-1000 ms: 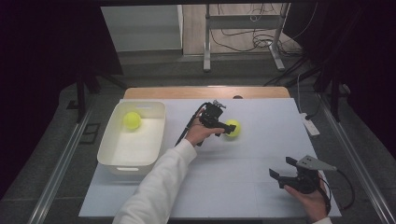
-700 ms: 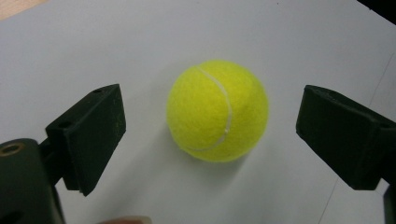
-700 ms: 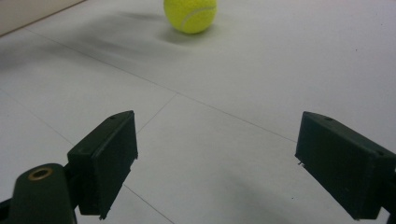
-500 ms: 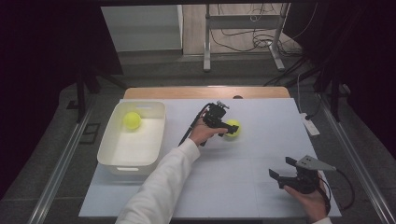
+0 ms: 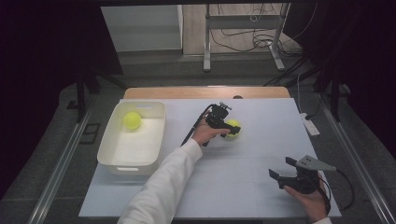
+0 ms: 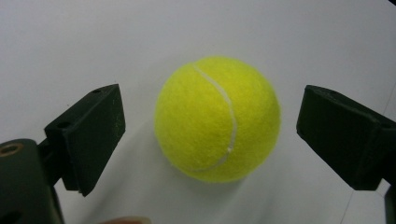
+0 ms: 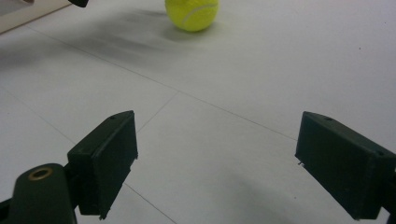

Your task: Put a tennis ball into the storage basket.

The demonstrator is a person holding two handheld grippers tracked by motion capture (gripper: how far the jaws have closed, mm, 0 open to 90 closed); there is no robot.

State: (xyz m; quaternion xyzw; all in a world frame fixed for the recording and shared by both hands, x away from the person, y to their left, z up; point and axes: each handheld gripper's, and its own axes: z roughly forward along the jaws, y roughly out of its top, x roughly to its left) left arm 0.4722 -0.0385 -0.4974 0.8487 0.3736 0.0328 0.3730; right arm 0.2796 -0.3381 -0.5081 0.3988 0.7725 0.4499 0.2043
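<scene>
Yellow-green felt marks the thing we are after: a tennis ball (image 6: pixel 217 119) lying on the white table (image 5: pixel 243 186), and we place everything else from that ball.

Nearest to us, well on our side of the ball and off to its right, the right gripper (image 5: pixel 282 173) rests in its hand just over the table top. Its jaws stand wide apart with nothing between them; in the right gripper view only bare table lies between the pads, and the ball (image 7: pixel 192 13) sits far ahead.

At the ball itself, our left gripper (image 5: pixel 233 131) has come in from the left. In the left gripper view the ball sits between the two black pads (image 6: pixel 93 135) with a clear gap on each side, so the jaws are wide open and hold nothing; they have just been opening a little further around it. The ball (image 5: pixel 233 128) rests on the table, untouched.

We judge it light, springy and a bit fuzzy, so it should not slip, but it rolls at the slightest nudge. We would close across its widest part, pads level and centred, firmly enough to dent the felt slightly.

Left of the ball stands a cream tub (image 5: pixel 112 161); a second ball (image 5: pixel 131 120) lies in its far corner.
</scene>
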